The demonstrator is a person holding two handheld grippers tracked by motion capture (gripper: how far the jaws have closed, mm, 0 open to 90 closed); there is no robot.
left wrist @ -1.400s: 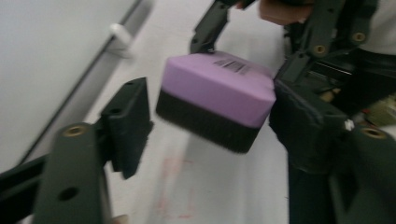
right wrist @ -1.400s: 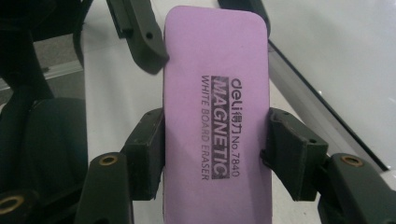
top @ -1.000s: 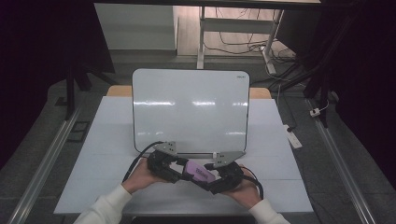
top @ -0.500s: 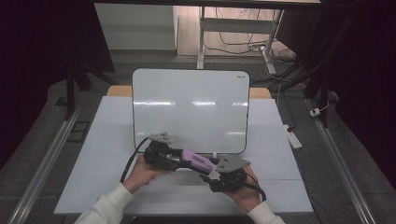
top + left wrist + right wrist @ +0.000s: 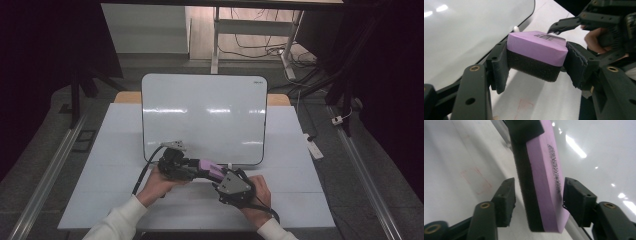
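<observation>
While a person is holding a two-jaw gripper in each hand low over a white table (image 5: pixel 115 150), a purple-topped eraser (image 5: pixel 211 170) with a black foam underside is being passed between the two tools. Compared with a second ago, both hands have drifted to the right and slightly apart, so the eraser is now stretching out between them in front of an upright whiteboard (image 5: pixel 202 117). The left gripper (image 5: pixel 537 63) is clamping the eraser's short end, its two pads pressing on opposite sides of the block. The right gripper (image 5: pixel 537 195) is standing with its jaws apart, one pad on each side of the eraser's far end; a gap is showing at the foam side, while the other pad is sitting just beside the purple face. This is looking like a handover in progress: the left tool is carrying the eraser, and the right one is probably lining up to close on it.
</observation>
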